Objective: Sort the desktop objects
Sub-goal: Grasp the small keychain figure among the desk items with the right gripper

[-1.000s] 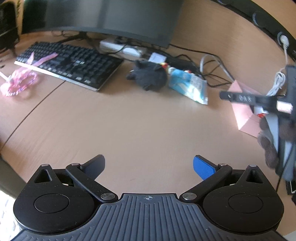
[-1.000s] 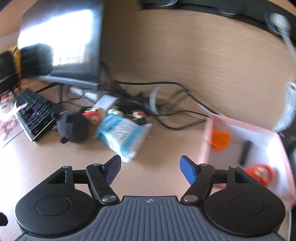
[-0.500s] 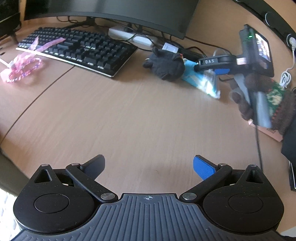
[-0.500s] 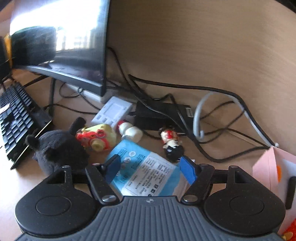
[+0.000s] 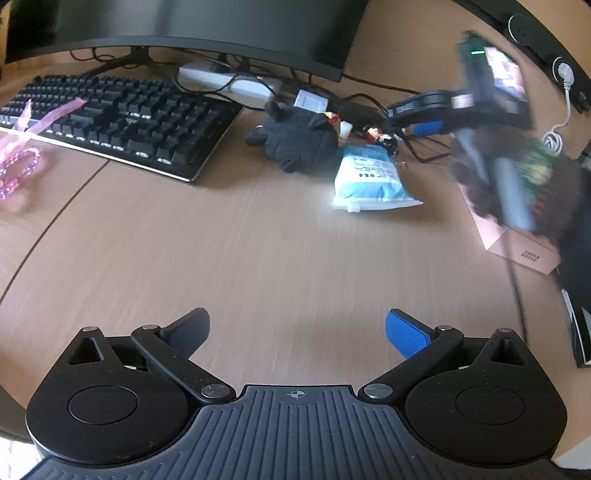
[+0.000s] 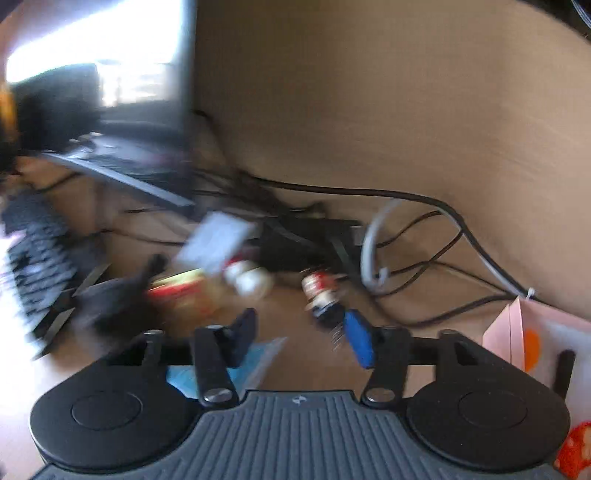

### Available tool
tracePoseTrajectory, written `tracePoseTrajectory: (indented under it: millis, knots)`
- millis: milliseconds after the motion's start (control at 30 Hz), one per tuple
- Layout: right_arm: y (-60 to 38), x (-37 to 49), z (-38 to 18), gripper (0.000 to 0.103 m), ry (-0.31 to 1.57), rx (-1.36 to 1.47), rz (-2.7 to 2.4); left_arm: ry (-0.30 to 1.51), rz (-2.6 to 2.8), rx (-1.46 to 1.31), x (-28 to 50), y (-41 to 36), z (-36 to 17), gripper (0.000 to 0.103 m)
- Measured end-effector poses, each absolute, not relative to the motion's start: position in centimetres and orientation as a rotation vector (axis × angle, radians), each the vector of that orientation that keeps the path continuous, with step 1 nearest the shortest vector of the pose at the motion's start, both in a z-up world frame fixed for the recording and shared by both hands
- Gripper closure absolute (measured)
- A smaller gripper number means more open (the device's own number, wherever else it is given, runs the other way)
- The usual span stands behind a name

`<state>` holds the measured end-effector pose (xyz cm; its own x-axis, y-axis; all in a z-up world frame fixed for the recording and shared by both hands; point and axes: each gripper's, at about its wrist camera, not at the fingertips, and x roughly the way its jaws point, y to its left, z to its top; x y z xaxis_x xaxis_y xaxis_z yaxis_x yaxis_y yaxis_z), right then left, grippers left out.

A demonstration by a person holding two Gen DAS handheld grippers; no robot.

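A pale wood-grain desk (image 5: pixel 258 240) is filling both views, with a thin dark seam curving across its left part and a matching wood panel (image 6: pixel 369 110) rising behind it as a back wall. A curved dark monitor (image 5: pixel 184 26) is standing at the rear, sunlight glaring off its screen in the right wrist view, and a black keyboard (image 5: pixel 122 118) is lying in front of it with a pink ribbon and bead string (image 5: pixel 22 158) trailing off its left end. Behind the keyboard a white power strip (image 5: pixel 229 79) and a tangle of black and grey cables (image 6: pixel 424 236) are running along the wall. The left gripper (image 5: pixel 297 328) is hanging over bare desk with its jaws wide apart and nothing between them. The things to sort are sitting clustered at the back: a black plush toy (image 5: pixel 299 138), a blue and white packet (image 5: pixel 369 177) just beside it, and a small red, white and black figurine (image 6: pixel 323 291) near the cables. The right gripper (image 6: pixel 303 334) is reaching toward that figurine, its jaws having just been narrowing; the picture is smeared, but the figurine seems to be lying just beyond the blue pad, not clamped. A pink box (image 6: pixel 517 325) is sitting at the right, an orange piece showing inside.
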<state>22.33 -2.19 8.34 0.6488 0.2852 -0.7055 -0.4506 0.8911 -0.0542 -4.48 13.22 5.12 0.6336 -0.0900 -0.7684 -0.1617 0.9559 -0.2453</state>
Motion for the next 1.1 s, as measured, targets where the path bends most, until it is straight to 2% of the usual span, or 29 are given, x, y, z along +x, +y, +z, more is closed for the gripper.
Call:
tracePoseTrajectory:
  millis: [100,233,267,300,333,633,767,833,867,900,933,967,1000,1100]
  knots:
    - [-0.7,24.8,6.4,0.054,0.723,-0.321,0.332,0.895,0.057,-0.29,-5.0,13.7,5.1,0.0]
    - [-0.6,25.8,4.7,0.069,0.718,-0.396,0.308,0.899,0.07,-0.3,-5.2,14.3,5.0,0.0]
    - [-0.7,25.3,4.7,0.084,0.716,-0.412,0.312,0.899,0.066,-0.306,-5.0,14.3,4.9,0.0]
    - [-1.0,25.0,4.8,0.093,0.732,-0.41,0.338,0.899,0.059,-0.31,-4.8,14.2,4.9,0.0]
    - [-1.4,24.4,4.9,0.096,0.752,-0.398,0.371,0.896,0.045,-0.31,-4.3,13.9,4.8,0.0]
    - [-4.7,14.1,6.4,0.096,0.774,-0.416,0.534,0.821,-0.1,-0.225,2.0,10.1,5.9,0.0]
    - [-8.1,13.2,9.7,0.091,0.741,-0.279,0.441,0.802,-0.102,-0.256,7.1,8.6,5.6,0.0]
    - [-9.8,12.6,11.4,0.083,0.707,-0.248,0.398,0.799,-0.066,-0.226,9.6,7.6,5.0,0.0]
    - [-10.3,12.6,11.8,0.07,0.696,-0.245,0.385,0.805,-0.033,-0.196,10.6,7.2,4.8,0.0]
    - [-11.6,12.0,12.8,0.057,0.664,-0.249,0.36,0.813,-0.004,-0.169,11.5,6.8,4.5,0.004]
    - [-11.6,12.0,12.8,0.052,0.664,-0.249,0.36,0.819,0.01,-0.154,12.3,6.5,4.1,0.009]
    - [-12.6,11.5,13.4,0.05,0.637,-0.259,0.341,0.83,0.014,-0.145,12.8,6.4,3.8,0.03]
    - [-12.6,11.5,13.4,0.05,0.637,-0.259,0.341,0.847,0.004,-0.143,13.2,6.4,3.5,0.035]
    - [-13.8,12.5,13.4,0.051,0.664,-0.238,0.343,0.838,-0.017,-0.114,12.5,6.2,3.6,0.041]
